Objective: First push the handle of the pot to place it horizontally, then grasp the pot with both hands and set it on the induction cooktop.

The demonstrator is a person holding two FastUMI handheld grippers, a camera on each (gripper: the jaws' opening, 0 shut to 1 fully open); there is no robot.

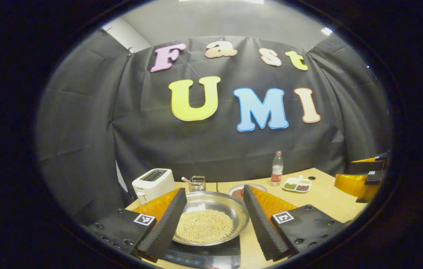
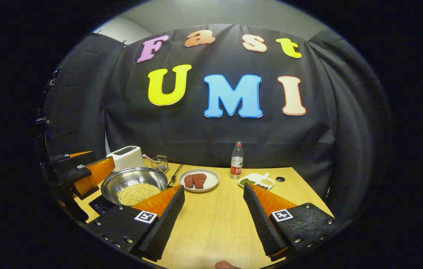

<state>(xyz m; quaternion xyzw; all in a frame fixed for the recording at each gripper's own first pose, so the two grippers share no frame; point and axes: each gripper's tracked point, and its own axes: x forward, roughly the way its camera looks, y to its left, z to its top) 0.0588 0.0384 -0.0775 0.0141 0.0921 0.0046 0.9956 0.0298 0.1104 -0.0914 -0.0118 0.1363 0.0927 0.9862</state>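
Steel pot [image 1: 207, 216], shallow and bright, heaped in the middle with small pale beans, sits on the black induction cooktop [image 1: 204, 256] at the near left end of the wooden surface [image 1: 327, 201].

Left gripper view: left gripper [image 1: 211, 220] hangs just in front of the pot, jaws spread wide to either side of its rim, nothing held. No handle that I can make out. White toaster [image 1: 153, 184] behind, a small glass holder [image 1: 197, 183], a plate [image 1: 247, 188], a water bottle [image 1: 277, 169], a divided snack dish [image 1: 297, 184]. Right gripper [image 1: 361, 181] off at the far right edge.

Right gripper view: right gripper [image 2: 213, 216] over bare wood, well apart from the pot [image 2: 133, 185], jaws wide, empty. Plate with two reddish pieces [image 2: 198, 180] near centre.

Judgement: pot looks already set on the cooktop, so the placing step seems done or nearly so; next would be drawing both grippers clear without nudging it.

Writing: bottle label too small to read. Square coded markers on the gripper bodies, not legible text.
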